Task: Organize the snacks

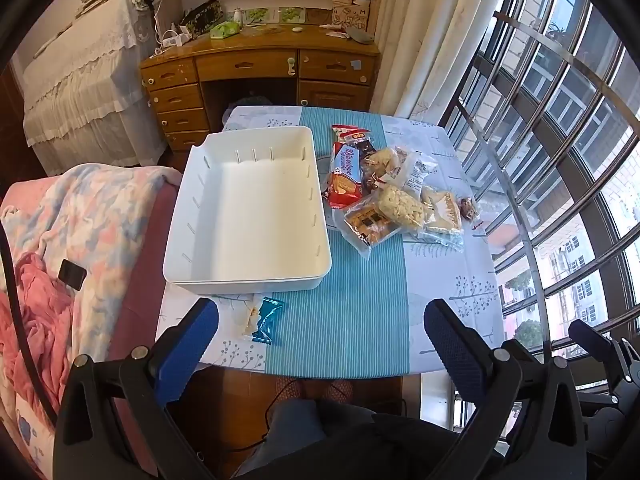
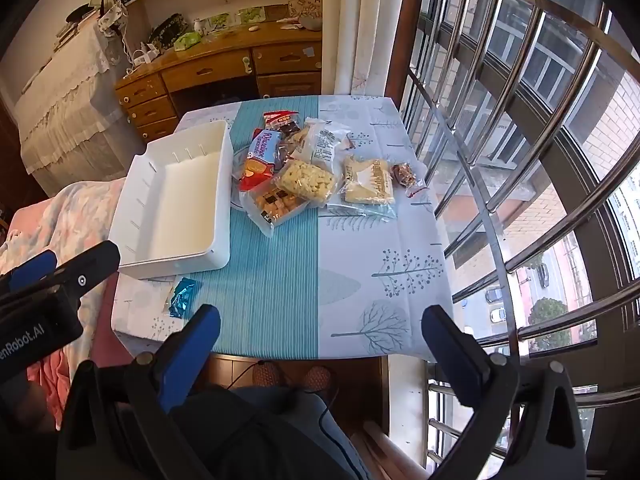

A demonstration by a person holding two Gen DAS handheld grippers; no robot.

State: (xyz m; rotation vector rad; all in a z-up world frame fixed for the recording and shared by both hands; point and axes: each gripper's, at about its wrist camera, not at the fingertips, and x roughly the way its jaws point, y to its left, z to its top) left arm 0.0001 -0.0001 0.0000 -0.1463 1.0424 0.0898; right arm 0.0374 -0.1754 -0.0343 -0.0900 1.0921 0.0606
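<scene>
A white plastic bin (image 1: 248,208) (image 2: 180,200) with nothing in it stands on the left part of the small table. To its right lies a heap of wrapped snacks (image 1: 384,188) (image 2: 304,172): a red biscuit pack, puffed-rice bars, crackers and clear packets. One small blue packet (image 1: 267,320) (image 2: 183,297) lies alone in front of the bin, near the table's front edge. My left gripper (image 1: 320,328) hovers open above that front edge, nothing between its blue pads. My right gripper (image 2: 320,332) stands open too, over the front right part, with nothing in it.
The tablecloth (image 1: 360,320) (image 2: 360,264) is teal-striped down the middle and white with tree prints. A bed with a pink blanket (image 1: 60,248) borders the table's left side. Barred windows (image 2: 520,160) run along the right. A wooden desk (image 1: 260,76) stands behind. A person's knees and feet show below the table edge.
</scene>
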